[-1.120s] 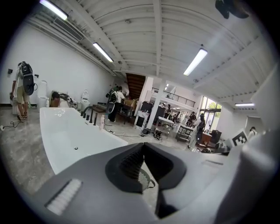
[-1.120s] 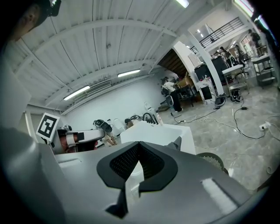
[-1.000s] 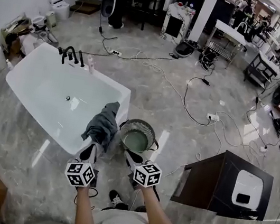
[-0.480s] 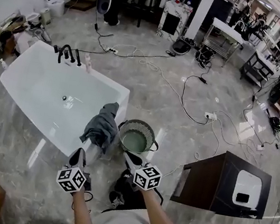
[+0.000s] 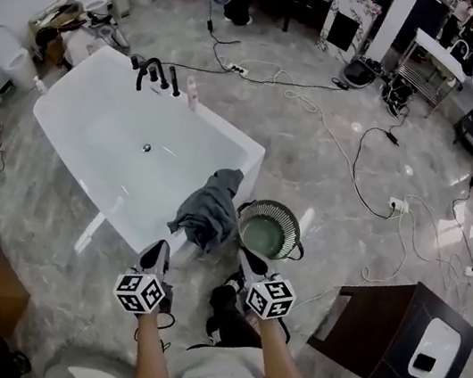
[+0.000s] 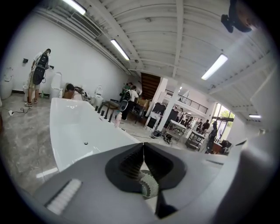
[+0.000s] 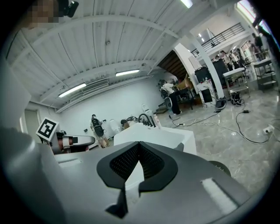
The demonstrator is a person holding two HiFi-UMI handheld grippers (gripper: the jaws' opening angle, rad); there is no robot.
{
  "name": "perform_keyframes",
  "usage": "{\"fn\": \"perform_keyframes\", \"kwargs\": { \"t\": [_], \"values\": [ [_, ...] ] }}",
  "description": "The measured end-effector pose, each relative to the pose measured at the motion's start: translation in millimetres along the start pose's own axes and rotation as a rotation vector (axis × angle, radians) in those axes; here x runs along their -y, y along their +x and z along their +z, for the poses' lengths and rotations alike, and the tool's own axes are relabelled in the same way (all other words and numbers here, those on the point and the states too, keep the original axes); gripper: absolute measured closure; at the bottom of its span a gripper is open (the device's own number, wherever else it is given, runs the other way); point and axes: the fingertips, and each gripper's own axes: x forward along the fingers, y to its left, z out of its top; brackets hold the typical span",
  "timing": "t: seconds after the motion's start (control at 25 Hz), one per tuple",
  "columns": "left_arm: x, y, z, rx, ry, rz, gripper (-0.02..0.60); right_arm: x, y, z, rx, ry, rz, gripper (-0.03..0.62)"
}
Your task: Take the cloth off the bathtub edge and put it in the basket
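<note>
Bathtub point(image 5: 110, 134), cloth point(image 5: 207, 215) and basket point(image 5: 274, 205) are being shown further toward 3 o'clock in the head view than a second ago. The left tongs point(image 5: 155, 255), then directly under the cloth, are now being held at its 7 o'clock.

The cloth is still being carried by the tub edge. It is draped over the corner, with much of its bulk hanging down the outer wall. The basket is being kept on the floor just beside the tub, at the cloth's 3 o'clock.

Both tongs are being held fully closed with nothing gripped. The right tongs point(image 5: 248, 260) are being held at 6 o'clock of the basket, apart from the cloth.

Several failures are being risked here:
- If shut tips are pushed at the cloth, it is likely being shoved off the edge onto the floor or into the tub.
- If only a thin fold is pinched, the hanging part is probably being dragged across the basket rim. The basket is then likely being tipped or shifted.
- If the cloth is let go too early, part of it is likely being left over the rim.
</note>
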Motion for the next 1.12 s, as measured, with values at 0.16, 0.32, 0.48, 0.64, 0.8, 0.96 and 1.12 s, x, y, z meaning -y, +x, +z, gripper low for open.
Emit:
{"fn": "perform_keyframes", "kwargs": {
  "t": [0.16, 0.32, 0.48, 0.64, 0.8, 0.96, 1.12],
  "values": [
    [-10.3, 30.3, 6.5, -0.033, 0.009, 0.006, 0.522, 22.5, 27.9, 4.3, -0.024, 0.004, -0.02, 0.592],
    [-14.5, 72.8, 8.6, -0.082, 0.018, 0.018, 0.522, 45.9, 58.3, 4.7, -0.054, 0.034, -0.041, 0.592],
    [-12.6, 116.6, 1.8, -0.158, 0.059, -0.019, 0.522, 64.2, 89.3, -0.2, -0.068, 0.03, -0.062, 0.592],
    [-10.1, 150.2, -11.8, -0.224, 0.077, -0.034, 0.52, 80.8, 107.1, -13.6, -0.108, 0.042, -0.057, 0.592],
    [-15.9, 178.8, -22.6, -0.283, 0.099, -0.043, 0.52, 96.8, 136.2, -29.8, -0.116, 0.108, -0.041, 0.592],
    [-19.6, 203.8, -41.8, -0.362, 0.108, -0.051, 0.52, 115.9, 169.4, -52.7, -0.148, 0.158, -0.022, 0.592],
    [-20.3, 231.6, -68.8, -0.423, 0.132, -0.066, 0.52, 146.9, 180.0, -68.0, -0.165, 0.174, -0.051, 0.592]
  ]
}}
